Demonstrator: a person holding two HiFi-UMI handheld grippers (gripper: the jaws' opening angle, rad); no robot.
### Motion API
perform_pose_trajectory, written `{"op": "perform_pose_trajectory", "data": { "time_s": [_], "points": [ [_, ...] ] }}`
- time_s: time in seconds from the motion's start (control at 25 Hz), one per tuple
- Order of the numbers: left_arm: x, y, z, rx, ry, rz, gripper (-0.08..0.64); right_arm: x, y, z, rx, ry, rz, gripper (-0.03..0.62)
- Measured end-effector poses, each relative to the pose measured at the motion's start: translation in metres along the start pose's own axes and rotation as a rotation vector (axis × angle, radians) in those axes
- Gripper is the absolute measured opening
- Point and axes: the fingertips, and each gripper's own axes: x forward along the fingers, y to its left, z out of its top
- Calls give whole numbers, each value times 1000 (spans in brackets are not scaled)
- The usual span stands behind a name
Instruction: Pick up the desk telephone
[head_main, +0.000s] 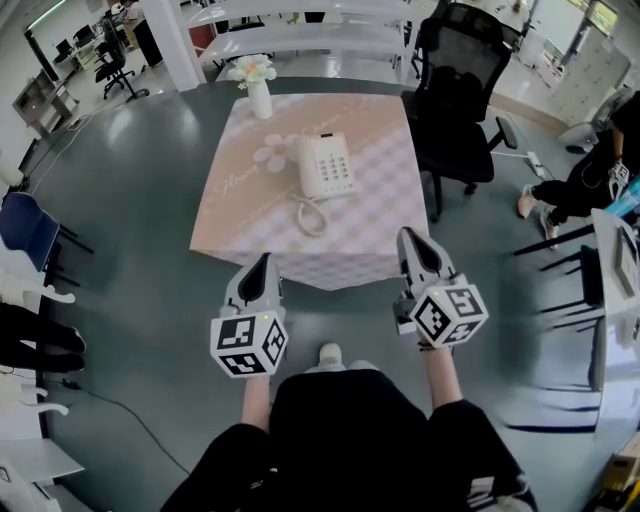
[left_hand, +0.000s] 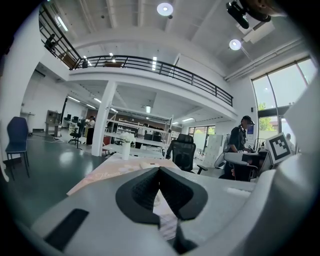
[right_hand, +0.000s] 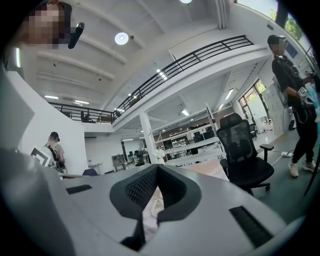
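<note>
A cream desk telephone (head_main: 326, 165) with a coiled cord (head_main: 311, 214) lies on the pink checked tablecloth (head_main: 240, 200) of a small table. Both grippers hover short of the table's near edge. My left gripper (head_main: 264, 263) is shut with nothing in it, in front of the table's near left part. My right gripper (head_main: 412, 238) is shut and empty too, by the near right corner. In the left gripper view the shut jaws meet at the tips (left_hand: 159, 169), with the table (left_hand: 112, 169) beyond. The right gripper view shows shut tips (right_hand: 157, 166).
A white vase of flowers (head_main: 256, 86) stands at the table's far edge. A black office chair (head_main: 455, 90) is at the table's right. A seated person (head_main: 590, 165) and a desk are at far right. A blue chair (head_main: 28, 228) stands at left.
</note>
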Motion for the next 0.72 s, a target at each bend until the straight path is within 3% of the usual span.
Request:
{"op": "perform_pose_trajectory", "data": {
  "time_s": [0.44,0.72],
  "points": [
    [46,15,0,-3,38,5,-2,41,-31,-5,24,19,-36,-8],
    [97,33,7,-25,47,45,-2,99,-56,2,31,28,-14,-8]
  ]
}}
